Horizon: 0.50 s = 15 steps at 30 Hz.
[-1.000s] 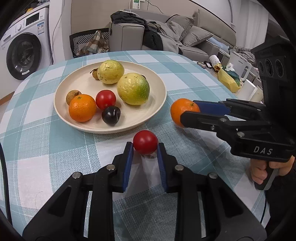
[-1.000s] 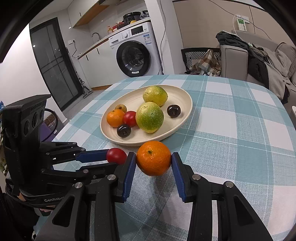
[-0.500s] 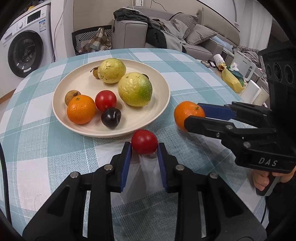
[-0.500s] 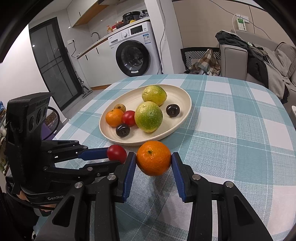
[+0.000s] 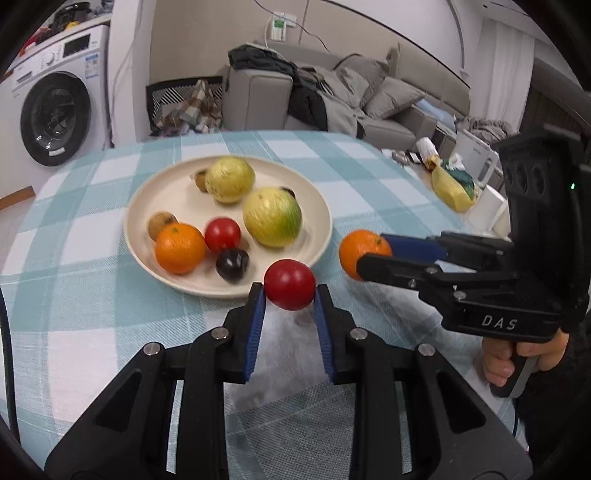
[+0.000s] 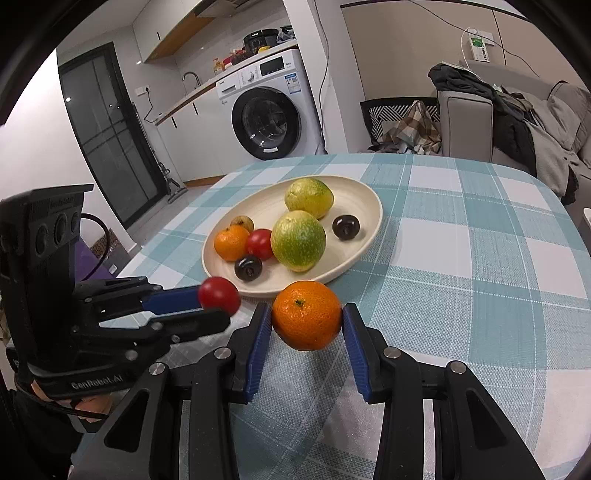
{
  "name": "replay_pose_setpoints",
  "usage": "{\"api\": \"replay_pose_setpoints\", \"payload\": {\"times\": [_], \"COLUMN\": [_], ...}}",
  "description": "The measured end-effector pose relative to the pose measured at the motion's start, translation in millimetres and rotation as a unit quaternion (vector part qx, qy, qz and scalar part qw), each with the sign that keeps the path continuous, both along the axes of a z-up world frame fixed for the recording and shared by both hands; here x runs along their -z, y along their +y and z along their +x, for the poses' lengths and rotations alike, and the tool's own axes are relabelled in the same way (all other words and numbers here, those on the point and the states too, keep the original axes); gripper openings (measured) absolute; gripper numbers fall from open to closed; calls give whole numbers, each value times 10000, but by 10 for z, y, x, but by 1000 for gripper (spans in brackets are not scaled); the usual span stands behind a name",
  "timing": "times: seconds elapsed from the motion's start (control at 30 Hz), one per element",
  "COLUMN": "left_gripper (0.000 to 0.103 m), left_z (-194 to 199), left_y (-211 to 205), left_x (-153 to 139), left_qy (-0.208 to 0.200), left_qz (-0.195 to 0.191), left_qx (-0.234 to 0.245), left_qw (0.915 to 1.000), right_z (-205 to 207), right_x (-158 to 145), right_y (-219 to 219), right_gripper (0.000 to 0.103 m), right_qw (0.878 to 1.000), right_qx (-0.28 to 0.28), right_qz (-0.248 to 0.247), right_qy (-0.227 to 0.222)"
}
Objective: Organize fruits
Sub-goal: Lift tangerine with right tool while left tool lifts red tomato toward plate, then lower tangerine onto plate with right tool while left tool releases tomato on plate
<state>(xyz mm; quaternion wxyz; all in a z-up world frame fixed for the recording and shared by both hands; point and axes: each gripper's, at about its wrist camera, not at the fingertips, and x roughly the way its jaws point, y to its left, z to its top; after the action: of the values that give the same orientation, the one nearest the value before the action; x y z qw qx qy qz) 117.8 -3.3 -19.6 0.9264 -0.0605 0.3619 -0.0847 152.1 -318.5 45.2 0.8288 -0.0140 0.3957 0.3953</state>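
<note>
plate (image 5: 321, 206) with oranges, tomato, plums, green fruit

**A Lived-In Room Behind the Checked Table**

A white washing machine (image 6: 271, 116) stood under a counter (image 6: 192, 94) cluttered with small items, beside a dark glass door (image 6: 107, 129). Pale cabinets hung above. Across the room, a grey sofa (image 5: 384, 99) carried cushions and a heap of dark clothes (image 5: 291, 79). A black chair (image 5: 184, 103) held a plaid cloth. The walls were beige, with a wall socket (image 5: 277, 30) and trailing cables.
</note>
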Motion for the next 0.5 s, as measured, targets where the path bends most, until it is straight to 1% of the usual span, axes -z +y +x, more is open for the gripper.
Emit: {"api": "replay_pose_setpoints", "payload": {"times": [0.1,0.17,0.3,0.4,0.5], "left_gripper": [24,24,24,24,24], "left_z": [-35,-30,33,92,199], "left_y": [74,133,273,349,412], "left_x": [-140,-208,-304,-364,-374], "left_qy": [-261,-363,-405,-438,-374], "left_qz": [55,77,21,42,40], "left_qx": [-178,-275,-431,-514,-548], "left_qw": [9995,9989,9982,9977,9978], "right_z": [24,44,122,205,289], "right_x": [-44,-94,-227,-264,-278], "right_y": [-11,-2,30,85,126], "right_gripper": [40,40,40,40,41], "right_qw": [9999,9998,9991,9989,9987], "right_qx": [87,145,280,325,376], "right_qz": [96,133,233,231,218], "right_qy": [-21,-82,-233,-236,-250]}}
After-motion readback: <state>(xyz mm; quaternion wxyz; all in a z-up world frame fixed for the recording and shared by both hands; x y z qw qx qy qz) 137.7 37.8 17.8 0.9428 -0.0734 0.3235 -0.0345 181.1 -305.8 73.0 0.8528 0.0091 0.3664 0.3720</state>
